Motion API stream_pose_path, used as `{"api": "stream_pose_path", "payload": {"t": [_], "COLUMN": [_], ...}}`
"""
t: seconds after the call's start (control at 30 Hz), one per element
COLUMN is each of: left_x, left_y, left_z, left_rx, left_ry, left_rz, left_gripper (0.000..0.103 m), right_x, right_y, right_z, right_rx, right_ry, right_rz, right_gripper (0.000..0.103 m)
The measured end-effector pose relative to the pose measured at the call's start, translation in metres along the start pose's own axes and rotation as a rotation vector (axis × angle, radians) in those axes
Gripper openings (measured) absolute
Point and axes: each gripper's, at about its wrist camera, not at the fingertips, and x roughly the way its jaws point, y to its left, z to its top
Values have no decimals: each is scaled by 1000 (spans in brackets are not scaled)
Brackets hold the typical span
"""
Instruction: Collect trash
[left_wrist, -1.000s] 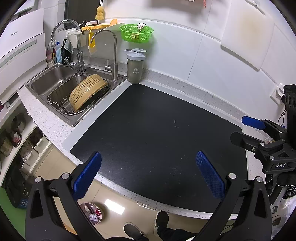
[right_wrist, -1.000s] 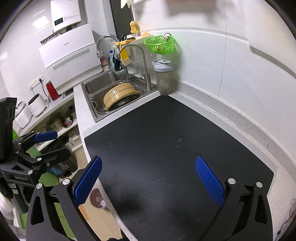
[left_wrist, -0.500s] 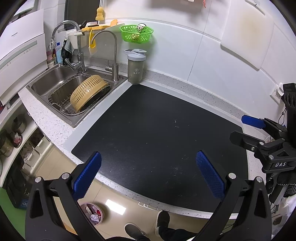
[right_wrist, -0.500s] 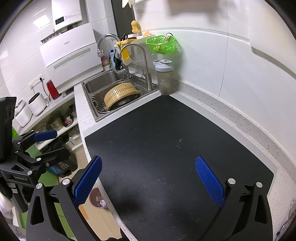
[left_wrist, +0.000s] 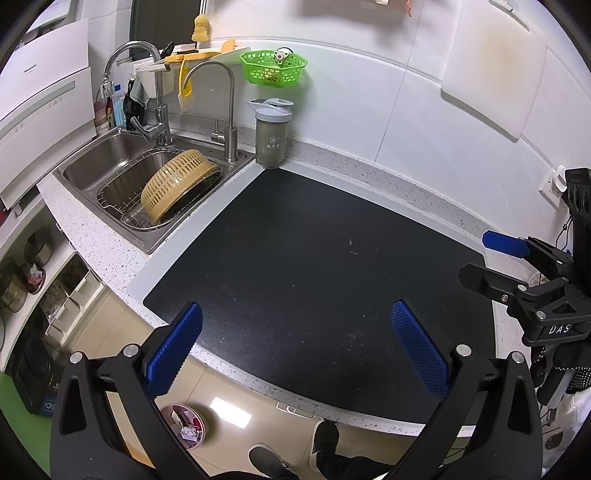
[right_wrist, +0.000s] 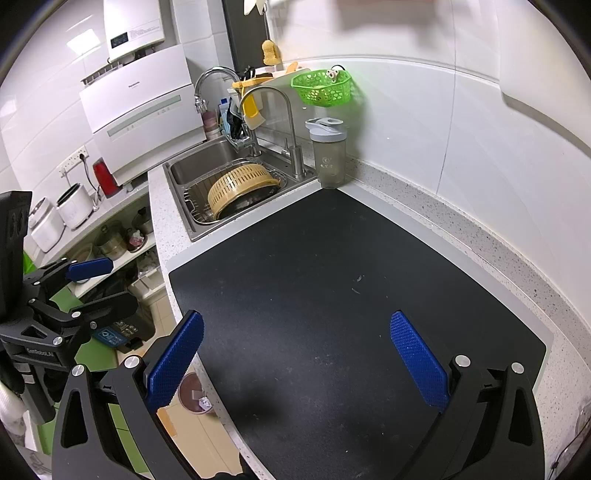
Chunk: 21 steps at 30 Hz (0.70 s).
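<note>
Left tool (left_wrist: 295, 347): spread wide, nothing between the blue pads, held above the near edge of the black mat (left_wrist: 314, 266). Right tool (right_wrist: 295, 358): likewise spread wide and holding nothing, above the near part of the same mat. Each tool also seen from the side in the other's view, well apart, at opposite sides of the mat.

Mat laid flat on the speckled bench (left_wrist: 110, 254), bare except for small flecks and a short scrap mark (right_wrist: 356, 284) near the middle; too small to tell what they are.

Trash: a small round bin (left_wrist: 183, 424) on the floor beside the bench, below the left tool, with crumpled scraps inside. Same bin partly seen in the right view (right_wrist: 194, 395), at the bench edge.

Sink (left_wrist: 107, 162) set into the bench left of the mat, holding a wire rack with a yellow colander (left_wrist: 177, 184) tilted on its side. Two taps behind the sink. Lidded grey cup (left_wrist: 271, 134) upright at the far corner of the mat, against the wall. Green basket (left_wrist: 273, 68) hung on the wall above the cup. Shoes (left_wrist: 325, 439) visible on the floor under the bench edge.
</note>
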Motion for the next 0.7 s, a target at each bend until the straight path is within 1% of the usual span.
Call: {"api": "stream_pose_path", "payload": {"t": [0.33,0.57,0.7], "left_x": [4,10,12], "left_y": [1,-1,-3], "left_z": [3,6,8], "left_rx": [-22,-28,-17], "left_ry": [-1,13,16], "left_rz": [13,45,40], "left_gripper": [100,100,100], "right_x": [5,6,6], "right_y": [-2,-3,-3], "right_z": [0,0,0], "right_rx": [-1,-2,0], "right_ry": [5,5,6], "right_rz": [3,4,3], "right_gripper": [97,97,97]}}
